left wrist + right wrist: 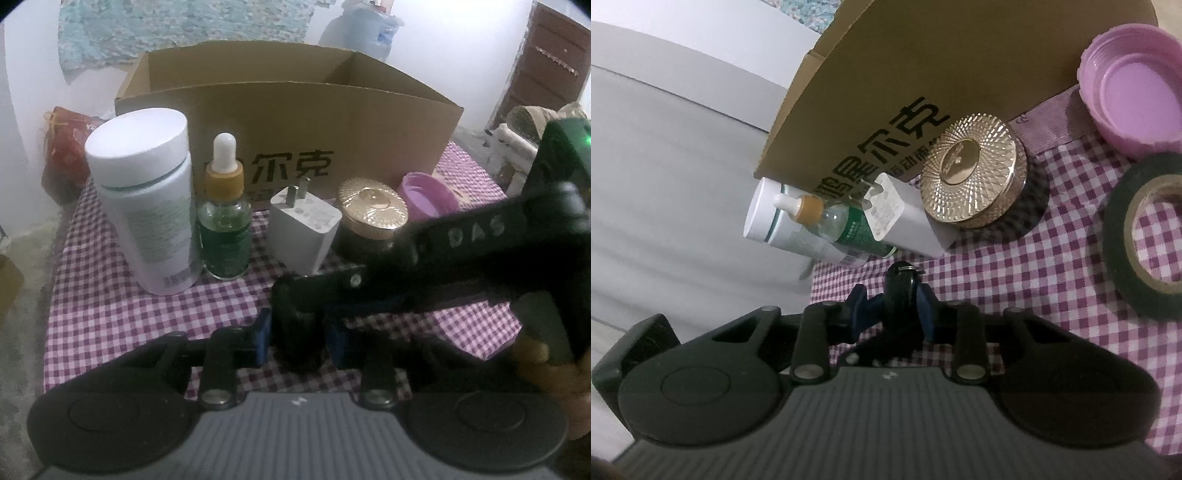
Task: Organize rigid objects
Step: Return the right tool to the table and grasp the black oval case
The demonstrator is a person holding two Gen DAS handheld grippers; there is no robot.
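Your left gripper point(298, 332) and right gripper point(899, 306) are both clamped on 1 small black object point(299, 325), low at center frame over the checkered cloth point(110, 314). Behind it, mid-frame, stand a white bottle point(147, 206), dropper bottle point(224, 221), white charger point(303, 232) and gold-lidded jar point(373, 214), before the cardboard box point(332, 122).
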